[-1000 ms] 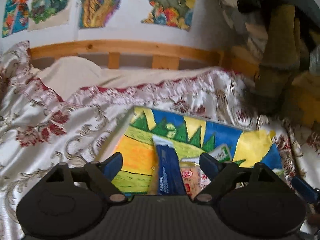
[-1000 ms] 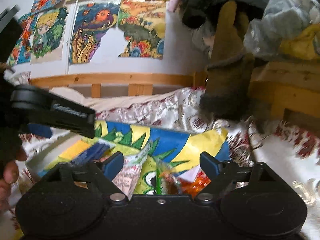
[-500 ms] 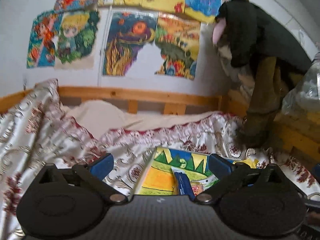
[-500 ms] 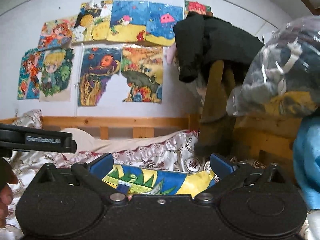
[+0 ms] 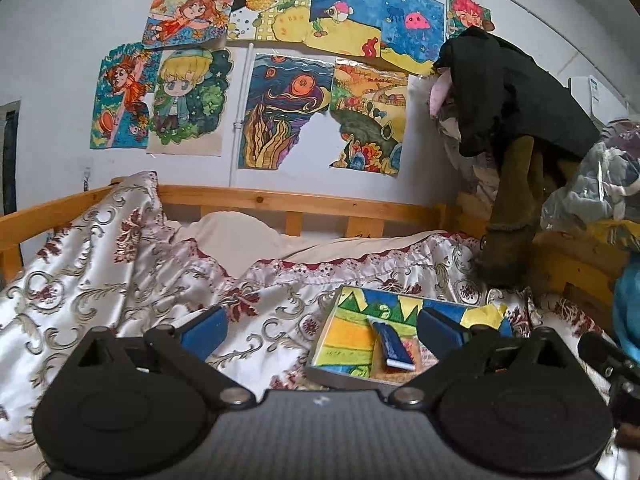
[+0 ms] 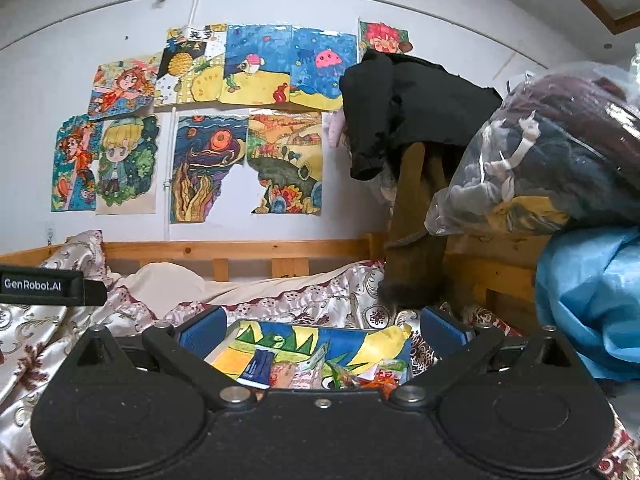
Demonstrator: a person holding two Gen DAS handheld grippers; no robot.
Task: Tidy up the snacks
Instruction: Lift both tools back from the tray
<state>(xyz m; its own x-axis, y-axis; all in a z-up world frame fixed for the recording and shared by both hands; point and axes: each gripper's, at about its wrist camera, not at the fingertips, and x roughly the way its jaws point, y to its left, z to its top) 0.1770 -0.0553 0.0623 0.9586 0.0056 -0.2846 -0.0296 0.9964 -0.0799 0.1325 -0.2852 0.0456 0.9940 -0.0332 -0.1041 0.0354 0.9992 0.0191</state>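
Left gripper: jaws spread wide, nothing between the blue pads, hovering above the bedspread. Right gripper: same, jaws wide apart, empty, held above the tray.

Tray sits flat on the bed, lined with a crayon drawing (green peaks, blue sky, yellow patches). In the left view it lies ahead and to the right, partly behind the right finger.

Snacks are inside the tray:
- blue packet, long and flat, lying near the tray's middle, white end toward the cameras; also seen in the right view
- small pile of mixed wrappers (green, orange, white; can't tell individual items) just right of the blue packet, partly cut off by the gripper body

Left gripper's arm with a printed label enters the right view at the left edge.

Beyond the tray: rumpled floral bedspread, a white pillow, wooden bed rail. A brown garment hangs at the bed's far right corner with a black jacket above it, bagged clothes beside. Farthest: wall covered in children's drawings.
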